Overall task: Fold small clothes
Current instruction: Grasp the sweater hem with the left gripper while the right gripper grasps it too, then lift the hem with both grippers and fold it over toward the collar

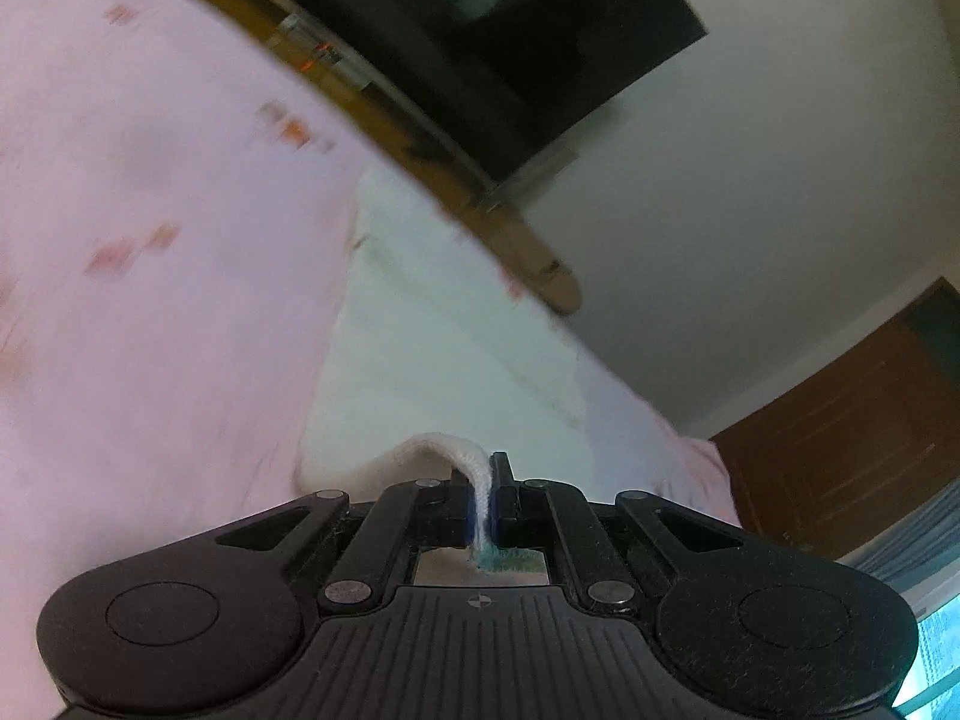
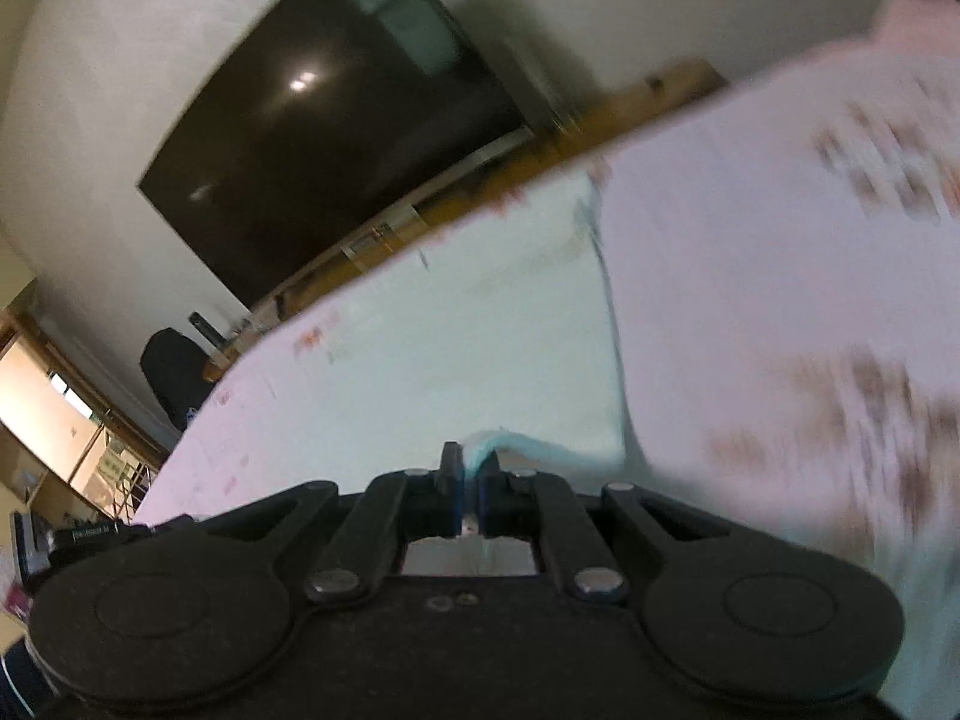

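Observation:
A small white garment point(image 1: 444, 348) lies spread on a pink patterned bed sheet point(image 1: 150, 210). My left gripper point(image 1: 482, 486) is shut on a folded edge of the white garment, with cloth pinched between its blue-padded fingers. In the right wrist view the same garment point(image 2: 480, 324) looks pale blue-white on the pink sheet point(image 2: 780, 276). My right gripper point(image 2: 471, 474) is shut on another edge of the garment. Both views are tilted and blurred by motion.
A large dark TV screen point(image 2: 324, 144) hangs on the white wall above a wooden shelf point(image 1: 420, 138). A brown wooden door point(image 1: 852, 432) is at the right. A dark chair point(image 2: 174, 372) and shelving stand at the left.

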A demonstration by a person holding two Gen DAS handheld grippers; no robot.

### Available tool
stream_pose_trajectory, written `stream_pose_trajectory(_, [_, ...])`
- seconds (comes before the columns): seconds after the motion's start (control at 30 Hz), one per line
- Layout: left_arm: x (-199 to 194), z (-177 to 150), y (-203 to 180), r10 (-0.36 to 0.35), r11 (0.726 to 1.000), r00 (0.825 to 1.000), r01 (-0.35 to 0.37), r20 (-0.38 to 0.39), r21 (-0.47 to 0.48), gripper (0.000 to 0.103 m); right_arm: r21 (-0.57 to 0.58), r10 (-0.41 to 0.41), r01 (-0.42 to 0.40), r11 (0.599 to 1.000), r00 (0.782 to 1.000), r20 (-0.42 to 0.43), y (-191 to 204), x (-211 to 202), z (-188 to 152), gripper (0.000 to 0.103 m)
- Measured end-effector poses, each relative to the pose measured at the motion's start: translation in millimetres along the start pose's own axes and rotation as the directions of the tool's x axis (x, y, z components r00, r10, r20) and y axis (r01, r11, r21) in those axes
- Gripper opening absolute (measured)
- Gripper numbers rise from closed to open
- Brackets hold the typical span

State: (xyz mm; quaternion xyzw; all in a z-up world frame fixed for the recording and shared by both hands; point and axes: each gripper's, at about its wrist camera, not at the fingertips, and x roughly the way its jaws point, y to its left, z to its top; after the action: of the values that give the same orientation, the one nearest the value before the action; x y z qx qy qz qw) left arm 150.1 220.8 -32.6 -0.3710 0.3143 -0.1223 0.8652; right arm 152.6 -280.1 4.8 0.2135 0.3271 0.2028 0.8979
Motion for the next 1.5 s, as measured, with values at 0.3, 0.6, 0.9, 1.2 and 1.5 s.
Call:
stream_pose_trajectory(0.3, [81,121,-32,0.013,0.993,0.999,-0.019,0.052,0.116,0.004,-0.134,0.033,-0.023,0.991,0.997,0.073,-4,66,109,0.005])
stream_pose_trajectory(0.6, [200,190,-21,0.105,0.986,0.994,-0.105,0.004,0.131,0.004,-0.106,0.029,-0.028,0.994,1.000,0.000,-53,182,165,0.006])
stream_pose_trajectory(0.9, [289,200,12,0.186,0.968,0.983,-0.185,0.011,0.172,0.005,0.016,0.006,-0.005,1.000,0.997,-0.083,-116,281,180,0.007])
stream_pose_trajectory(1.2, [288,197,18,0.225,0.939,0.968,-0.246,0.109,0.241,0.084,-0.083,-0.023,0.028,0.996,0.998,0.058,-122,280,183,0.044])
stream_pose_trajectory(1.5, [301,207,16,0.260,0.895,0.966,-0.244,0.009,0.374,0.058,-0.122,-0.056,0.054,0.991,0.998,-0.018,-120,302,176,0.039])
